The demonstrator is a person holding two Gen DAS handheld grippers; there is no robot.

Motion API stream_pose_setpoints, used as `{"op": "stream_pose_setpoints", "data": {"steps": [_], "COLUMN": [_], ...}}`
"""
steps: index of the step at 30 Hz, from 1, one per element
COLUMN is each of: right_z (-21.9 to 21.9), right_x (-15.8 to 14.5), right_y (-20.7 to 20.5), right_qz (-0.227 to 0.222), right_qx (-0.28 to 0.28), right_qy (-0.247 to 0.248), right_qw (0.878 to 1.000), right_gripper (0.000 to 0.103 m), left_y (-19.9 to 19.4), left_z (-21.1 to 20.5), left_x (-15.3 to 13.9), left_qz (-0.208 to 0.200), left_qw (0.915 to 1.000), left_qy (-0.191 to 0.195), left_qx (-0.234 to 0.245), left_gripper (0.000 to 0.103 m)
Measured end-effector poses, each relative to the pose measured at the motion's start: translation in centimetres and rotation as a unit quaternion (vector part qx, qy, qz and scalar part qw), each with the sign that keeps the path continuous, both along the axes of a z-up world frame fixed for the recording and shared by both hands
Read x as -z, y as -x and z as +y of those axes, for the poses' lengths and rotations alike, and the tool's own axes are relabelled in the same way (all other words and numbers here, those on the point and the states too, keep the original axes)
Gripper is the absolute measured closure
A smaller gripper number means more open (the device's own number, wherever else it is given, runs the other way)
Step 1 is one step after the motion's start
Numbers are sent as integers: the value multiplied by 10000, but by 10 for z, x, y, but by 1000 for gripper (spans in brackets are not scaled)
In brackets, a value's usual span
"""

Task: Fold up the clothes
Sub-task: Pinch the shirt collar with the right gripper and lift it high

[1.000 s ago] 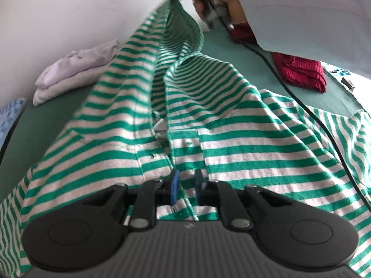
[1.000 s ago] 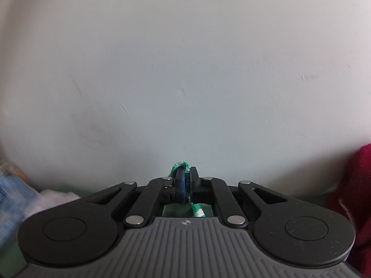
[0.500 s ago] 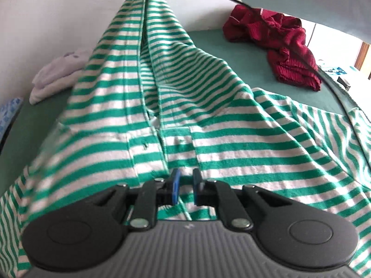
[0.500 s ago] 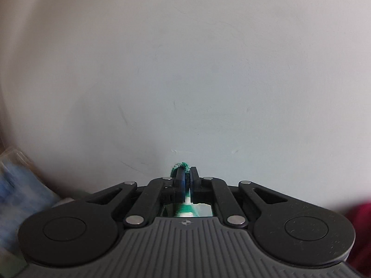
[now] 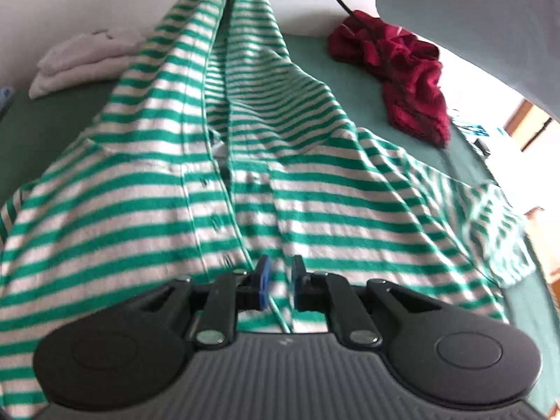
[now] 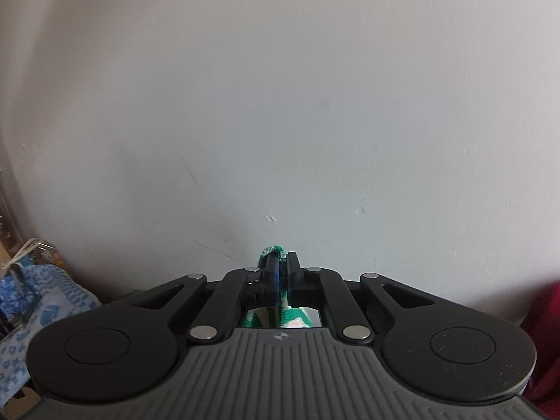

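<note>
While the striped shirt (image 5: 266, 161) hangs stretched between the two grippers, its long axis runs from the near hem up and away to the far end, with the buttoned front facing up. At the near end the left gripper (image 5: 278, 281) has its fingers pinching the hem fabric; at the far, raised end the right gripper (image 6: 281, 274) has its fingers pressed together on a green edge of the same shirt, facing a bare wall (image 6: 280, 105). Below, the shirt's middle and one sleeve sag onto the green tabletop (image 5: 52, 115). Farther out lie a red garment (image 5: 409, 84) and a folded pale one (image 5: 84, 56).
</note>
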State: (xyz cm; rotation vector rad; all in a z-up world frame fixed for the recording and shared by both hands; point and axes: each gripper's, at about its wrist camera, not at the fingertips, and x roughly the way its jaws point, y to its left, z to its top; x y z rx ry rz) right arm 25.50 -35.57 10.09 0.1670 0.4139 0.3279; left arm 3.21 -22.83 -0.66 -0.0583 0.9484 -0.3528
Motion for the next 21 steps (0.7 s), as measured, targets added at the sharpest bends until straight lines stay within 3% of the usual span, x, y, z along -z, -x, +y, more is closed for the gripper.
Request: {"op": "stream_pose_setpoints", "data": {"steps": [8, 11, 13, 14, 18, 21], "right_z": [-21, -24, -25, -26, -27, -34], "right_x": [-64, -85, -95, -100, -117, -116], "right_y": [77, 117, 140, 151, 193, 246], "right_qz": [-232, -274, -302, -322, -421, -462], "right_qx": [-240, -347, -390, -401, -367, -293], "right_qy": [-87, -19, 38, 70, -17, -89], "right_qw": [9994, 9990, 9988, 9987, 9984, 9985], "right_gripper": [100, 100, 100, 100, 100, 99], "left_y": [47, 57, 62, 63, 69, 76], "left_z": [18, 27, 33, 38, 55, 69], "left_x": [5, 5, 3, 2, 0, 1], "left_qz": [228, 139, 53, 1, -72, -2], "left_qw": [9983, 9977, 9973, 9970, 9961, 9957], "left_qy": [14, -48, -70, -40, 23, 78], "left_qx": [536, 665, 732, 776, 875, 924], "left_gripper": [89, 88, 73, 71, 71, 77]}}
